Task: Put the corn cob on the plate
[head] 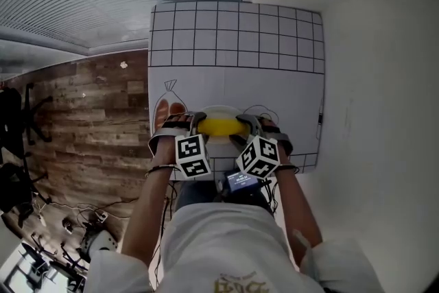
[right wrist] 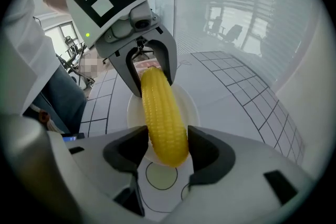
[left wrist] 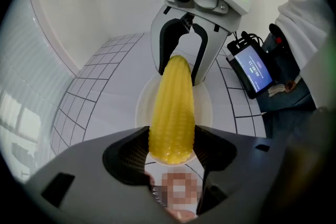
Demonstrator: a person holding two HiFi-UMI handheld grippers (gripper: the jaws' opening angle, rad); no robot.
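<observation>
A yellow corn cob [head: 218,125] hangs level between my two grippers, just over a white plate [head: 221,110] near the front edge of the gridded table mat. My left gripper [head: 200,121] is shut on the cob's left end, and the pads press both sides of the cob [left wrist: 171,113] in the left gripper view. My right gripper [head: 241,123] is shut on the other end, gripping the cob [right wrist: 164,118] the same way. Each gripper view shows the opposite gripper at the far tip: the right gripper [left wrist: 181,68] and the left gripper [right wrist: 152,73]. The plate [left wrist: 205,107] lies beneath; whether the cob touches it I cannot tell.
A clear bag with reddish contents [head: 169,110] lies on the mat left of the plate. A small device with a lit screen [left wrist: 253,68] hangs at the person's waist by the table's front edge. Drawn circles [right wrist: 161,176] mark the mat beside the plate. Wooden floor lies to the left.
</observation>
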